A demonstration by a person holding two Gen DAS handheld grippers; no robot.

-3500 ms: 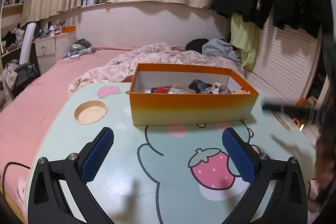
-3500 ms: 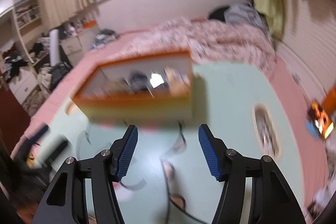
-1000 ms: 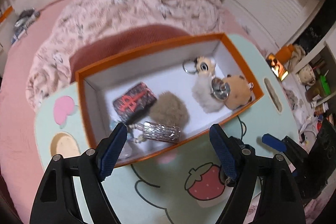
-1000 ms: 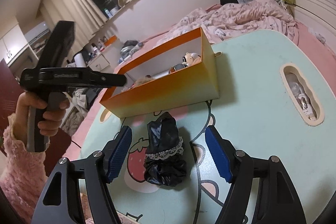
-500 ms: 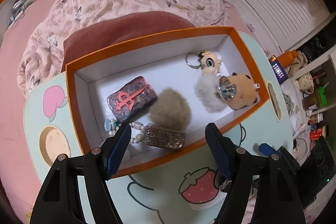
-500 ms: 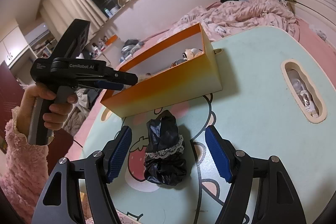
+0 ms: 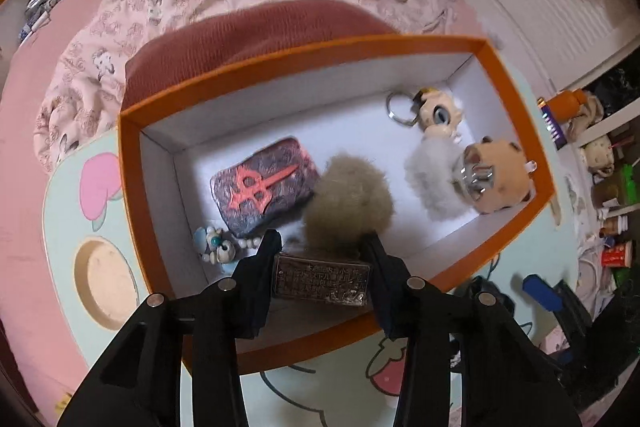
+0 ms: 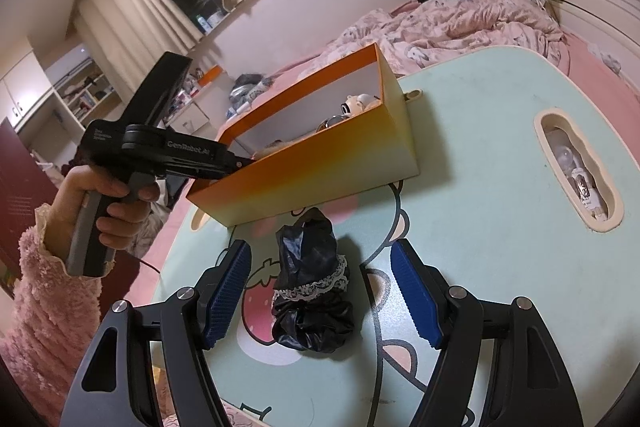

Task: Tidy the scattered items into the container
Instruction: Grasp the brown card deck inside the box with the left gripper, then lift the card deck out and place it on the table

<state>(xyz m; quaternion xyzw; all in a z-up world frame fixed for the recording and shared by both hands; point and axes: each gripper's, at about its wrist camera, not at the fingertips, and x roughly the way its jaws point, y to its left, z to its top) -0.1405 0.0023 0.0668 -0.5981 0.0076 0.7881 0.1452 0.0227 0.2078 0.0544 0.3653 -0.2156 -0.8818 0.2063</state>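
The left gripper (image 7: pixel 320 259) reaches down into the orange box (image 7: pixel 132 163), its two fingers closed against the short ends of an engraved metal plate (image 7: pixel 320 281) lying by the box's near wall. Just beyond the plate sits a tan fur pom-pom (image 7: pixel 348 199); to its left lies a dark rectangular case (image 7: pixel 264 187) marked with a red sword-like emblem, and a small bead charm (image 7: pixel 214 247) rests near the box's left corner. At the right end of the box lie a white fluffy charm (image 7: pixel 430 183), a doll-head keychain (image 7: pixel 438 113) with a metal ring, and a tan plush charm (image 7: pixel 500 179) with a silver cap.

The right wrist view shows the right gripper (image 8: pixel 320 291) held above the counter (image 8: pixel 480 207), its blue-padded fingers spread wide and holding nothing. Between them, on the mint counter's strawberry print, lies a black satin scrunchie (image 8: pixel 312 291) trimmed with white lace, outside the box and just in front of its near wall. In the same view a hand (image 8: pixel 108 203) in a fuzzy pink sleeve holds the left gripper's handle, its tip dipping over the box rim. A slot (image 8: pixel 576 167) in the counter at the right holds small items too unclear to name. A pink bed (image 8: pixel 460 19) with a rumpled patterned quilt lies behind the counter.
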